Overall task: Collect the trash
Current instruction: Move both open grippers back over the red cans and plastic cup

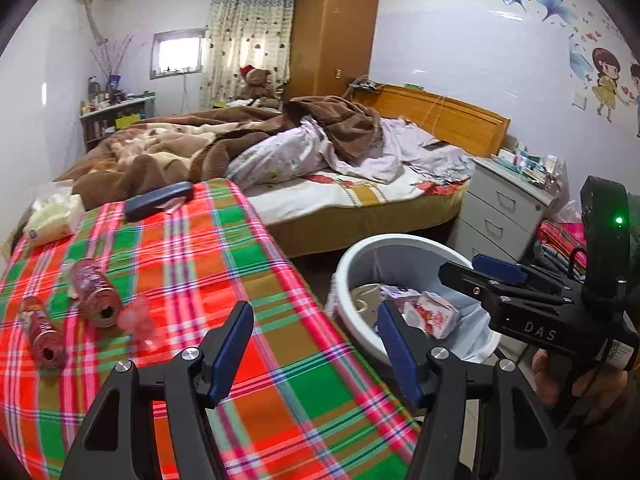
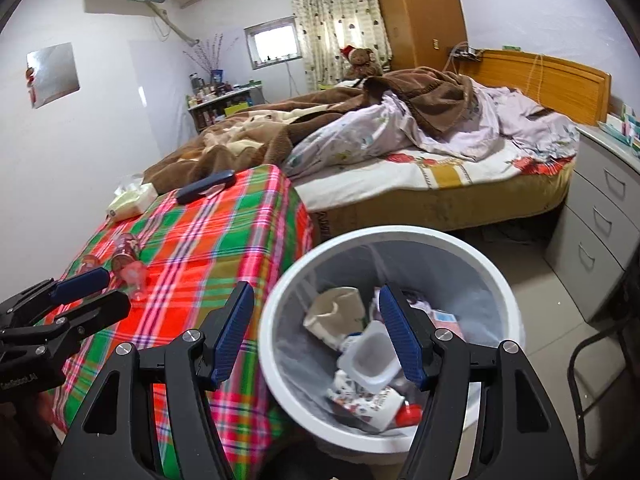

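Two red drink cans (image 1: 96,298) (image 1: 42,340) lie on their sides on the plaid-covered table (image 1: 256,264), with a clear pink plastic cup (image 1: 138,320) beside them. My left gripper (image 1: 314,312) hovers open and holds nothing over the table's right part, to the right of the cans. A white trash bin (image 2: 280,304) stands on the floor by the table; it holds a paper cup, a plastic tub (image 2: 368,356) and wrappers. My right gripper (image 2: 315,292) is open with nothing in it above the bin's left rim. Each gripper shows in the other's view: right gripper (image 1: 464,266), left gripper (image 2: 116,290).
A tissue pack (image 1: 52,216) and a dark blue case (image 1: 158,200) lie at the table's far end. Behind stands an unmade bed (image 1: 360,200), with a grey drawer unit (image 1: 504,216) to the right of the bin. A black chair frame (image 2: 592,380) stands at right.
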The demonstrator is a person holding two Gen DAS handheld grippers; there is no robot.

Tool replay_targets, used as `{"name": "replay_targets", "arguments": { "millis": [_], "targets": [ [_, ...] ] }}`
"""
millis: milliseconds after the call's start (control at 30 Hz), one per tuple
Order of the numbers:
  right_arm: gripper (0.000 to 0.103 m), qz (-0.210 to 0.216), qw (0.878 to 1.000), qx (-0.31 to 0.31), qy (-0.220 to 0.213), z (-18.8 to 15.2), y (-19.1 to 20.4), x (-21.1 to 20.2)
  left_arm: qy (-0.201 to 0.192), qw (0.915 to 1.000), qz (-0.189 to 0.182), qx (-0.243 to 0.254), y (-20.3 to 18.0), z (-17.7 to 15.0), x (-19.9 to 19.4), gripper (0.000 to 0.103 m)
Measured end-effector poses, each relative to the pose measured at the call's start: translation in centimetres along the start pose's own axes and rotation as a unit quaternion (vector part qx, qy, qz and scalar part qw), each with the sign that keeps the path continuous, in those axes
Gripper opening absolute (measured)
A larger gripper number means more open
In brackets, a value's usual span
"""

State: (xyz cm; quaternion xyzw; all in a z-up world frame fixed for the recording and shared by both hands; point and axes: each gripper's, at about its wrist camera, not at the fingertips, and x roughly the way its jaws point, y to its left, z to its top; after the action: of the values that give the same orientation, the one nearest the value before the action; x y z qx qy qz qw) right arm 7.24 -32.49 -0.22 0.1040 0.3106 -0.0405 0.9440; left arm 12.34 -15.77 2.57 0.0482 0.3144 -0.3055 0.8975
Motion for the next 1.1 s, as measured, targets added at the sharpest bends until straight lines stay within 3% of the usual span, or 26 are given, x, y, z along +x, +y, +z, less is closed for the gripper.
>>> {"name": "replay_targets", "arguments": {
  "millis": [600, 1100],
  "targets": [
    [0.067, 0.05, 0.998, -0.033, -0.002, 0.5, 5.6, 1.4, -0.018, 0.9961, 0.066, -0.055, 7.3, -1.7, -4.1, 0.064],
    [0.067, 0.087, 0.994, -0.066, 0.019, 0.5, 10.8, 3.9, -0.022, 0.9812, 0.145, -0.125, 16.0, -3.6, -6.8, 0.064]
  ]
}}
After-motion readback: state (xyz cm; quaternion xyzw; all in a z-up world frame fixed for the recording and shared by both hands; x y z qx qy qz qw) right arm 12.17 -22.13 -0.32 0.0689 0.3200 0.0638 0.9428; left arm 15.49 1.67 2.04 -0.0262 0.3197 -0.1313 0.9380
